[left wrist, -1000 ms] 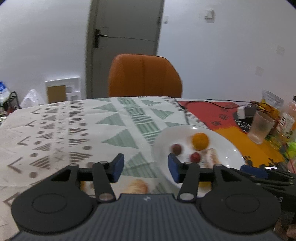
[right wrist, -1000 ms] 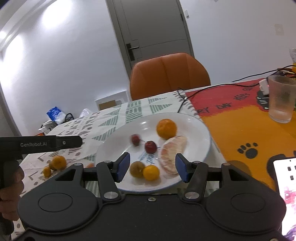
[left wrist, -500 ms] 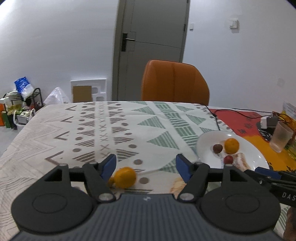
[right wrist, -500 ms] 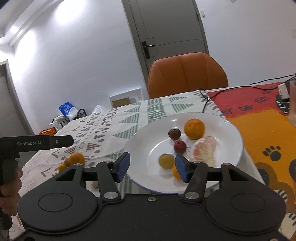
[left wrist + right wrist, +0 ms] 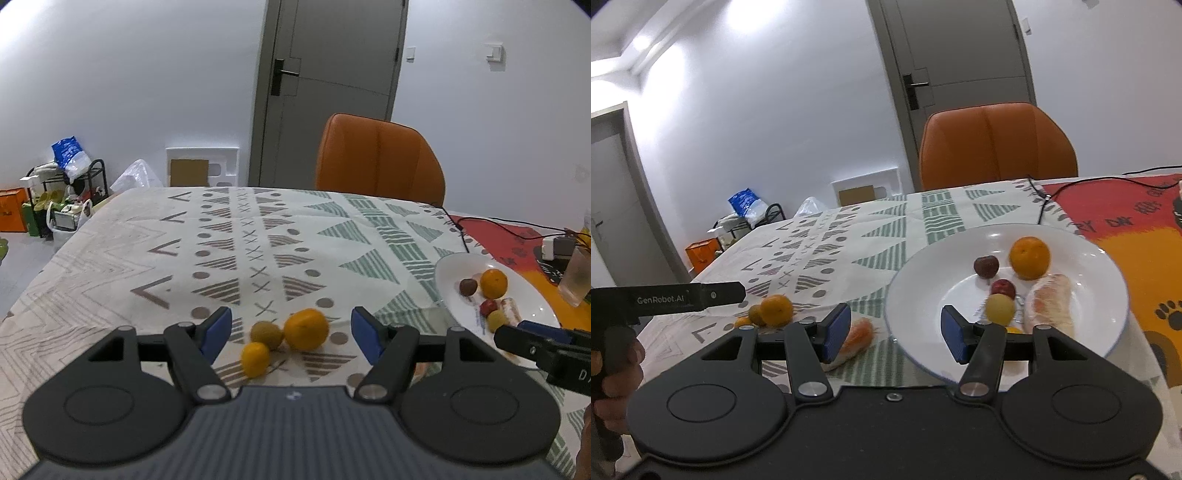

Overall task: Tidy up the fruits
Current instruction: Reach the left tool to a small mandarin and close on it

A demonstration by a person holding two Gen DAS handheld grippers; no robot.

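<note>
A home dining room is showing here: patterned tablecloth (image 5: 258, 243), orange chair (image 5: 380, 158), interior door (image 5: 325, 88), cluttered shoe rack (image 5: 62, 199).

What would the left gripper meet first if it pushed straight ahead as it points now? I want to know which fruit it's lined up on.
Probably the cluster of three loose fruits on the tablecloth: the left gripper is open, with the small orange fruit nearest, the greenish fruit and larger orange just behind. Depth is uncertain.
</note>
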